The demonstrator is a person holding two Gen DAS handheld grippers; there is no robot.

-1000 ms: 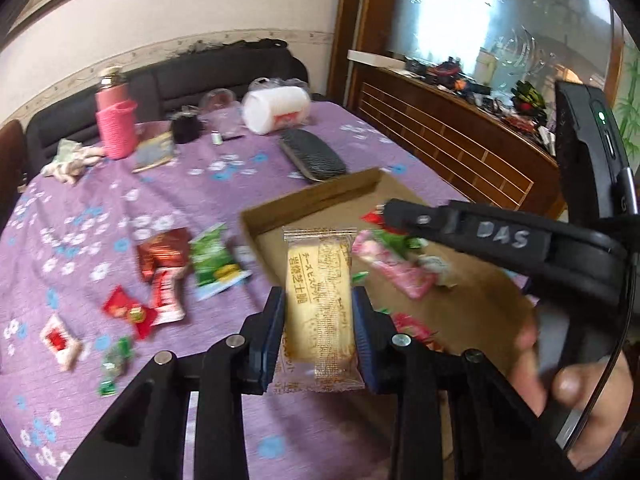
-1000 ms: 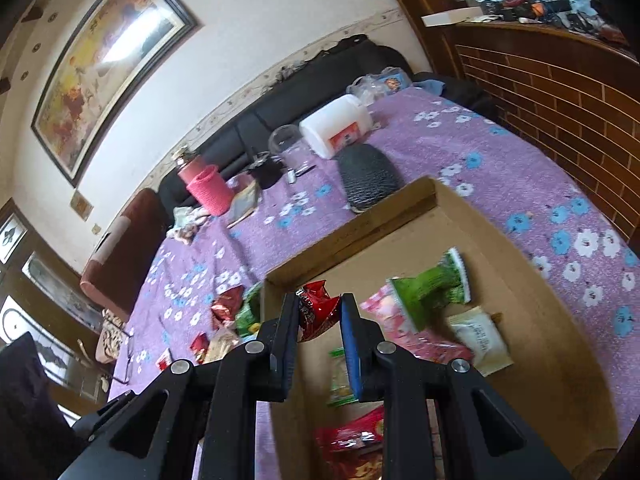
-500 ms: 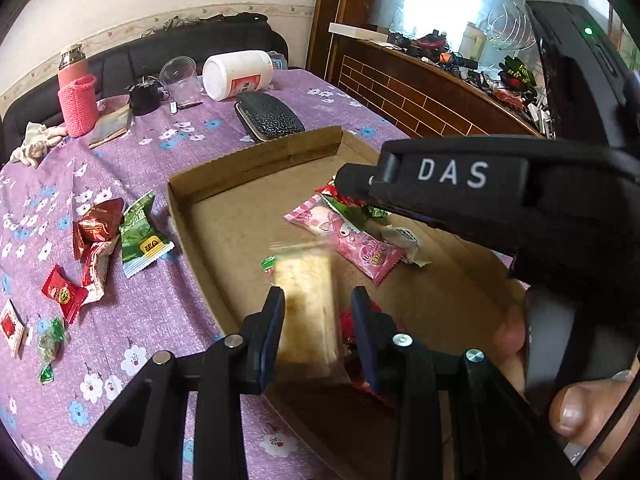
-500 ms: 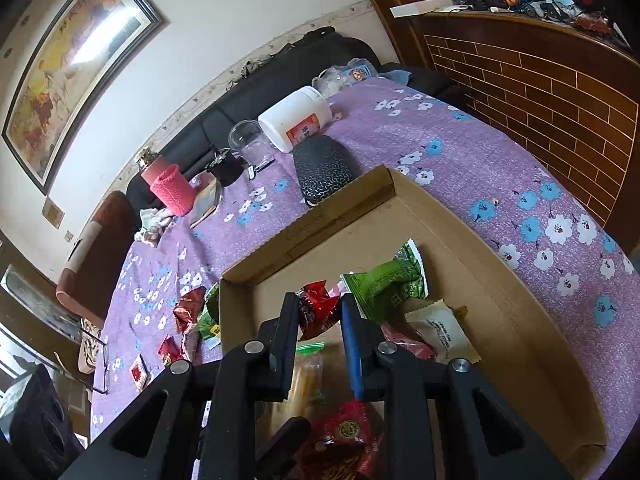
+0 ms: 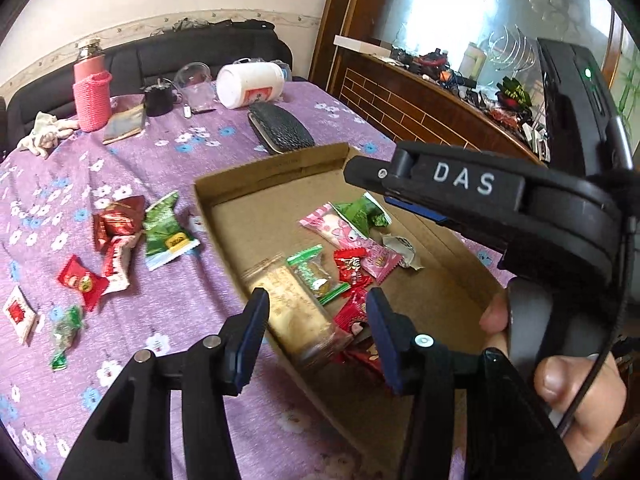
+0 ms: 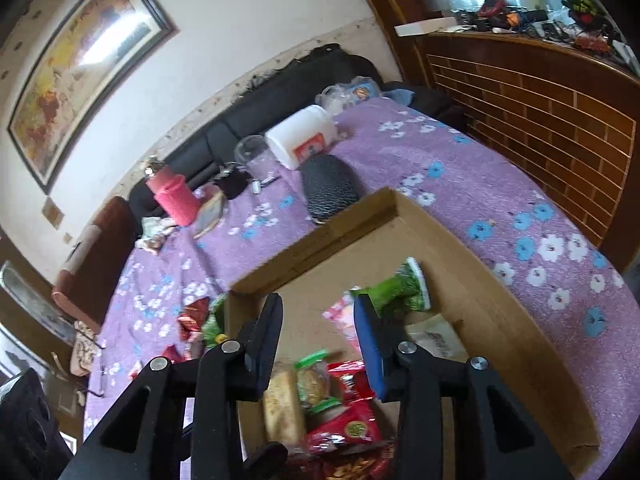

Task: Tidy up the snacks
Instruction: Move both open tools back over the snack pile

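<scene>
A: What sort of place is showing here?

B: A home's living or dining room is showing. A purple flowered cloth [image 5: 192,160] is covering the table, and a black sofa [image 5: 200,52] is running along the wall behind it.

A: What else is pointing to a home?

B: A framed painting [image 6: 76,64] is hanging on the pale wall, a wooden brick-patterned counter [image 6: 540,92] is carrying household clutter, and a pink knitted bottle sleeve [image 5: 93,100] is standing beside a clear cup [image 6: 252,152] and a white jar [image 5: 250,84].
</scene>
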